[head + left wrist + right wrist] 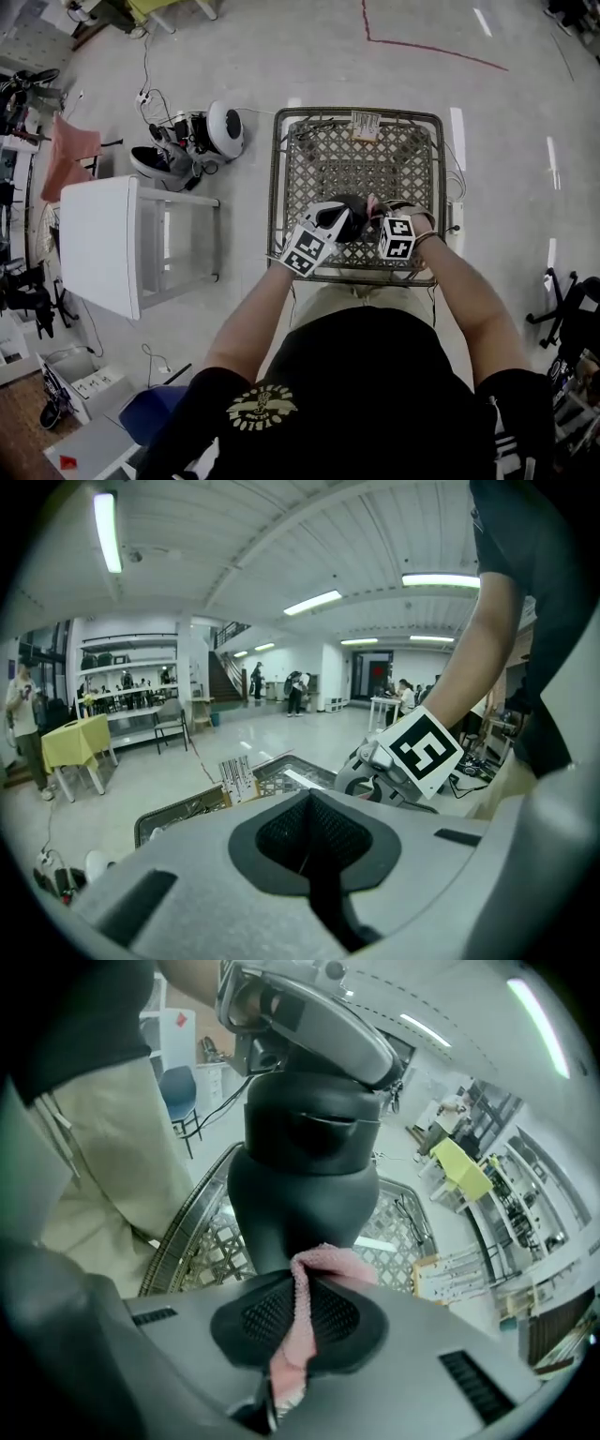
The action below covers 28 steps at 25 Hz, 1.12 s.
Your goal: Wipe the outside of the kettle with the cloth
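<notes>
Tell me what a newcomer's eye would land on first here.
The dark kettle fills the right gripper view, hanging over a metal lattice table with the left gripper clamped at its top. Just below it, the right gripper pinches a pink cloth that presses against the kettle's lower body.

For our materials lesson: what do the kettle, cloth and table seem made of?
The kettle: matte dark plastic, perhaps coated metal; dull sheen. The cloth: pink terry fabric; nubbly, limp folds. The table: metal, probably; thin openwork lattice, tubular rim.
</notes>
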Tool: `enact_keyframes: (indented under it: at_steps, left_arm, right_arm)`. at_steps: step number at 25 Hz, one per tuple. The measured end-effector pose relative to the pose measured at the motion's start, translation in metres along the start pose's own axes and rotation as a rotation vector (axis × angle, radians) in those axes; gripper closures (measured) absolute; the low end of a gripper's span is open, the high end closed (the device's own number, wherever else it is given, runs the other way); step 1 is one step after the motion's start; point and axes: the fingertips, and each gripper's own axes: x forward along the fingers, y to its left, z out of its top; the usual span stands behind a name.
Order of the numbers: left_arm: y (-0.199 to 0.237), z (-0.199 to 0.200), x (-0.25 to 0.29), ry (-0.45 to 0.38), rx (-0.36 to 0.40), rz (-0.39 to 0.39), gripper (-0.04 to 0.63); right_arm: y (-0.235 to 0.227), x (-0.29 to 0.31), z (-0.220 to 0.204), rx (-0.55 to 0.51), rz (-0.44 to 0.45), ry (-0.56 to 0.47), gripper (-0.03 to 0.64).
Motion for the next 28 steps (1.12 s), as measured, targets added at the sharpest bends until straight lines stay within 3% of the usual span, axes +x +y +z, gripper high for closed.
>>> enact_keyframes:
  at_steps: [10, 15, 24, 28]
  left_arm:
    - [-0.005, -0.005, 0.0, 0.008, 0.019, 0.022, 0.588]
    - [-0.007, -0.005, 0.0, 0.002, 0.017, 0.031, 0.588]
    - [-0.007, 0.0, 0.012, 0.022, 0.06, 0.017, 0.588]
    - [-0.007, 0.002, 0.021, 0.045, 0.076, -0.001, 0.588]
  right_arm:
    - [-0.031, 0.025, -0.004, -0.231, -0.015, 0.043, 0.598]
    - [-0.028, 0.031, -0.007, -0.286, 0.008, 0.034, 0.598]
    - [0.036, 0.047, -0.04, -0.162, 0.129, 0.057, 0.598]
    - [0.059, 0.045, -0.027, -0.064, 0.132, 0.01, 0.598]
